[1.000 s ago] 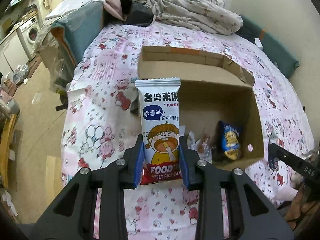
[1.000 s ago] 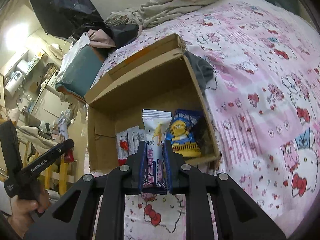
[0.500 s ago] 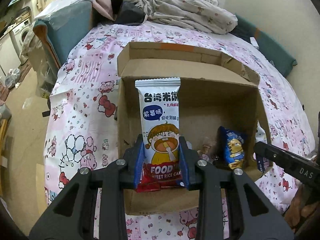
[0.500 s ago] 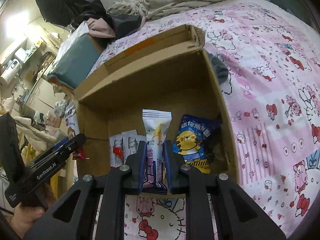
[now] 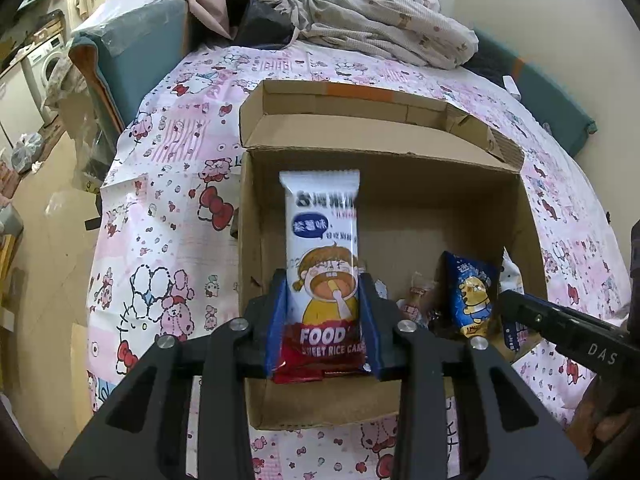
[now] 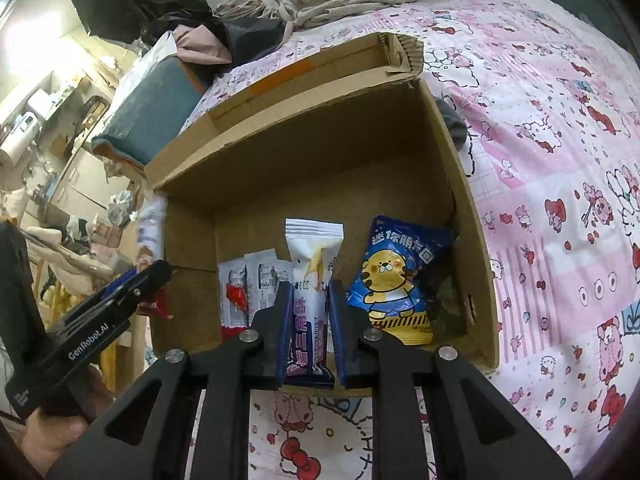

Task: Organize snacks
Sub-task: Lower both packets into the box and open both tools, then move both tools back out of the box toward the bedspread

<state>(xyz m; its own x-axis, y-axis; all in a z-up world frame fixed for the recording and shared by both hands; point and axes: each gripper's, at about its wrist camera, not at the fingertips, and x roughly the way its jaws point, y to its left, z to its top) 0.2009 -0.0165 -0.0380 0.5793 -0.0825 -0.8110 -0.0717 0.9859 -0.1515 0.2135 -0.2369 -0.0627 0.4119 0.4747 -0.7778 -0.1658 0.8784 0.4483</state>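
An open cardboard box (image 5: 400,208) lies on the bed, also in the right wrist view (image 6: 320,152). My left gripper (image 5: 323,296) is shut on a white rice cake packet (image 5: 322,240) with a cartoon child, held upright over the box's left side. My right gripper (image 6: 310,308) is shut on a narrow white and purple snack packet (image 6: 312,264), held over the box's near edge. Inside the box stand a blue tiger snack bag (image 6: 396,276), also seen from the left wrist (image 5: 472,296), and small white sachets (image 6: 248,280). The left gripper also shows in the right wrist view (image 6: 160,276).
The bed has a pink cartoon-print sheet (image 6: 560,160). A crumpled blanket (image 5: 380,28) and teal cushions (image 5: 132,64) lie at the far end. The room floor with clutter lies to the left (image 5: 36,200). The right gripper's finger (image 5: 560,328) crosses the box's right corner.
Both grippers have moved closer to the box with their packets. The left packet now stands over the box's left interior, and the right packet sits nearer the box's front edge.
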